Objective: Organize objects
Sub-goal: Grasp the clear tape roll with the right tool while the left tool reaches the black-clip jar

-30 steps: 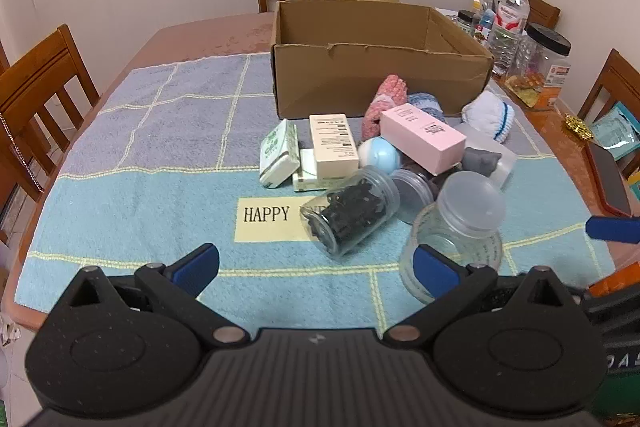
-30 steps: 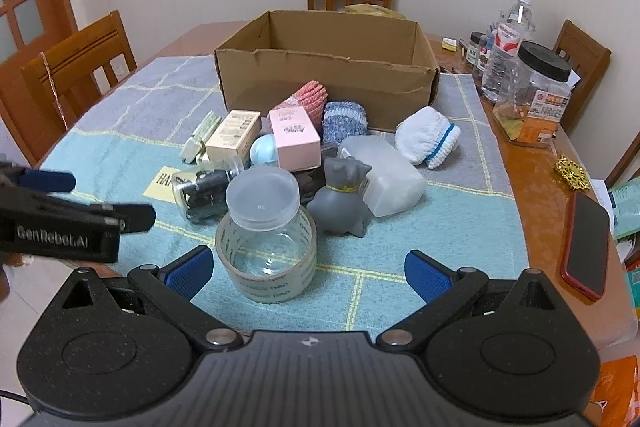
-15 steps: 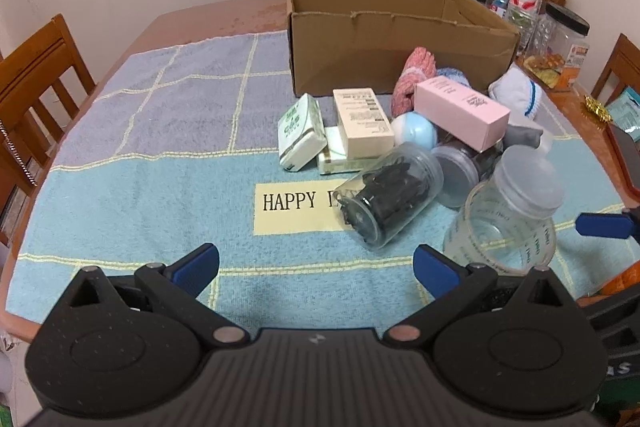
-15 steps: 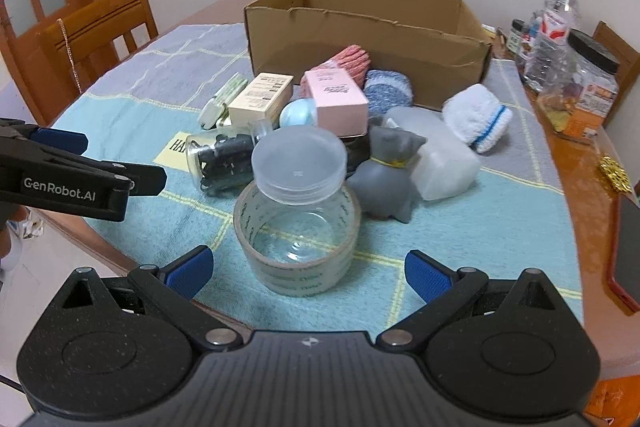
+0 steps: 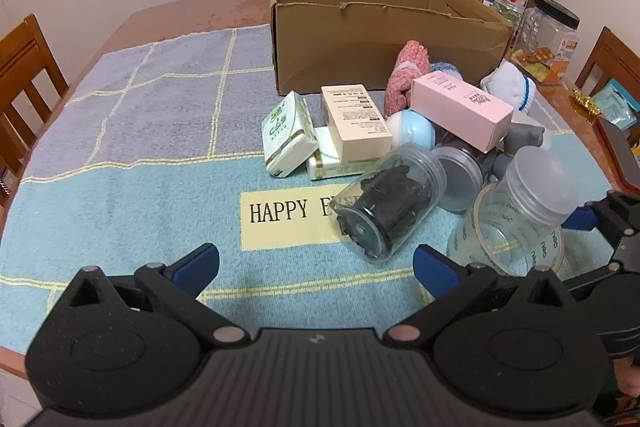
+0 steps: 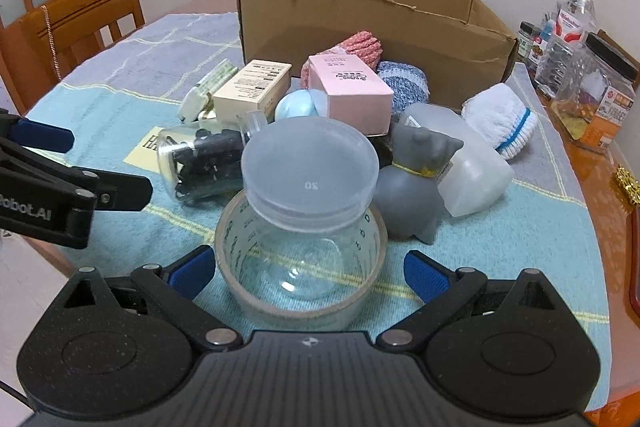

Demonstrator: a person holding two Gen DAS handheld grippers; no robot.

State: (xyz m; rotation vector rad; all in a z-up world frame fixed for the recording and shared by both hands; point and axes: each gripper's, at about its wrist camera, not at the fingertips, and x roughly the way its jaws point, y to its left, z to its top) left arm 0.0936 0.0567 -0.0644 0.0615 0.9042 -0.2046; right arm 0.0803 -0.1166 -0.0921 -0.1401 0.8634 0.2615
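Both grippers are spread wide, holding nothing. The right gripper straddles the tape roll with a frosted lid perched on top. The left gripper hovers over the towel; the cardboard box sits at 12 o'clock behind the pile.

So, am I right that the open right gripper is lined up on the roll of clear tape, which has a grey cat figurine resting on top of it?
Not quite. In the right wrist view, the open right gripper is lined up on the roll of clear tape, but a frosted plastic lid rests on top; the grey cat figurine stands beside it.
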